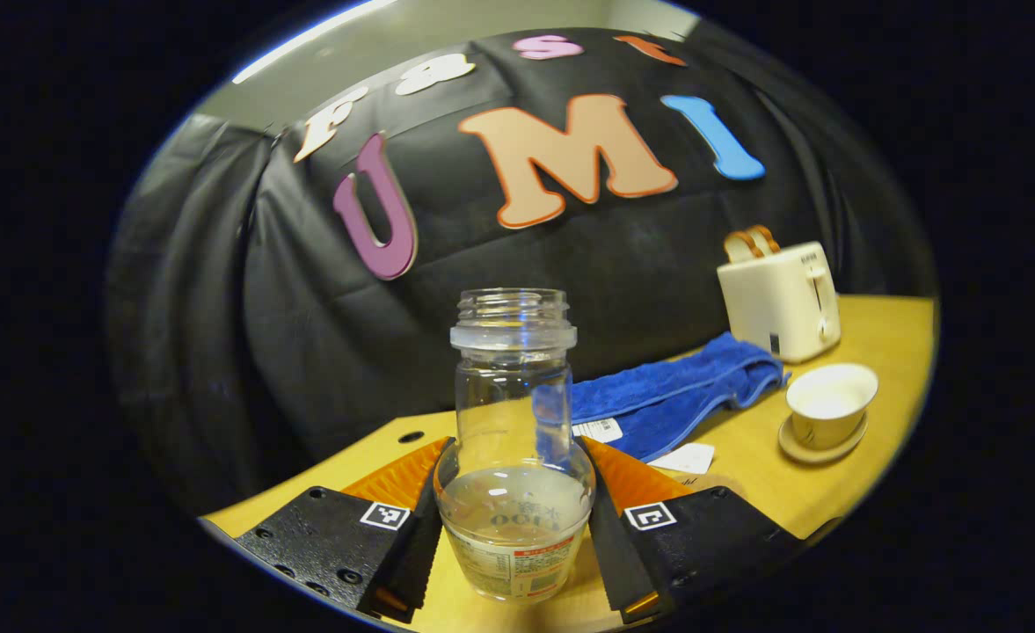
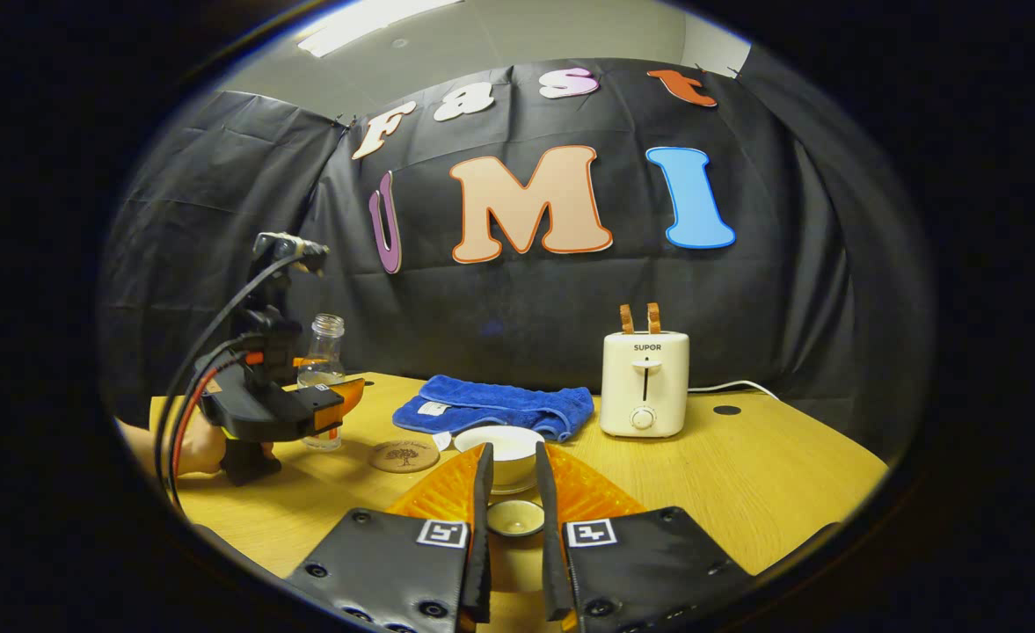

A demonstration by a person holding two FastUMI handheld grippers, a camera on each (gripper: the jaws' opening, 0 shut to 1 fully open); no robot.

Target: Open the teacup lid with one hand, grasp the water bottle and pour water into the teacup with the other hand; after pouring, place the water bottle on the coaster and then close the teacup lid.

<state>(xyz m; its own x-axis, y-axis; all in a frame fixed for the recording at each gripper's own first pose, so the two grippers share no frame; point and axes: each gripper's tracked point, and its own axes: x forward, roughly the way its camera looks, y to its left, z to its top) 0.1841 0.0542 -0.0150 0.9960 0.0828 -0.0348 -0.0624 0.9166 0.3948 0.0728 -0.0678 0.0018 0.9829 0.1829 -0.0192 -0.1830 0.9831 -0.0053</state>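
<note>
**Clear bottle clamped left, lid pinched right**

Left gripper view: left gripper has both fingers pressed on the water bottle, upright, uncapped, part full, base on the wooden table. Teacup sits open on its saucer far right, near the blue towel and toaster.

Right gripper view: right gripper is nearly closed, fingers gripping the teacup lid just in front of the teacup. Coaster lies bare left of the cup; bottle stands beyond it in the left gripper.

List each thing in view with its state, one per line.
water bottle: uncapped, upright, partly full, gripped by left gripper
teacup: open, on its saucer
lid: off the cup, held by right gripper
coaster: bare
toaster: two slices sticking up
blue towel: crumpled
</note>
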